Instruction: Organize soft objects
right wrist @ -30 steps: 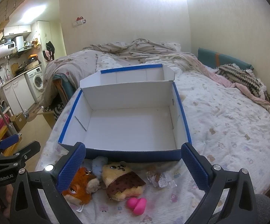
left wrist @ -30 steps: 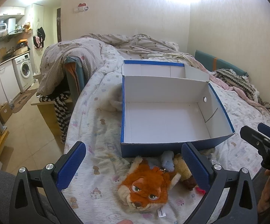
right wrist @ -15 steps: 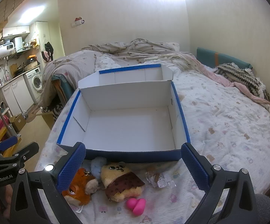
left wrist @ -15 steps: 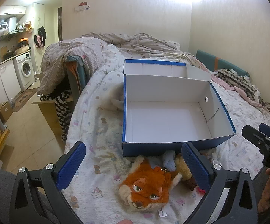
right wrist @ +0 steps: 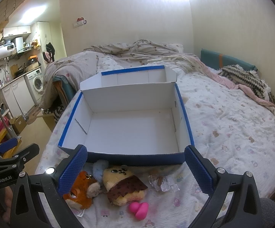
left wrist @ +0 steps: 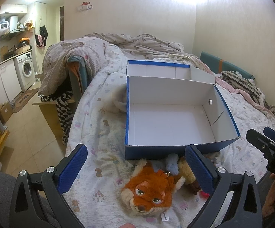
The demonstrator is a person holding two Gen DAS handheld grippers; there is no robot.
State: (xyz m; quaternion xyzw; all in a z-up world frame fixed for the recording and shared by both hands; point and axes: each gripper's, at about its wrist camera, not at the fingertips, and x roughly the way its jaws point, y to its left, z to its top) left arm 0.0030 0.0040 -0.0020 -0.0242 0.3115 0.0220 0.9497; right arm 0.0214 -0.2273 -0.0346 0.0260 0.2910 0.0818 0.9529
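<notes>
Since the blue box on the bed shows a bare white floor in both views, task progress is judged nil: nothing packed yet, all items left to go in. Lid flap is folded back at the far side, opening unobstructed. Soft objs lie in a cluster on the bedsheet just in front of the box's near wall: orange fox plush, small light-blue plush touching the box wall, yellow-and-brown plush, pink toy nearest the camera, and a clear plastic packet to the right of the group. Left hand-held gripper: jaws spread wide, nothing held, approx. above the fox plush, which sits between and below the fingertips w/o contact. Right hand-held gripper: likewise spread wide and empty, framing the yellow-and-brown plush and the packet; its left finger overlaps the fox in view, contact not confirmed. A pale furry obj lies against the box's left outer wall; identity unclear. Assessment: first pick not yet made; fox plush is the closest candidate for the left unit, yellow-and-brown plush for the right. Plush will compress under the grip, so a central pinch on the body is advised.
</notes>
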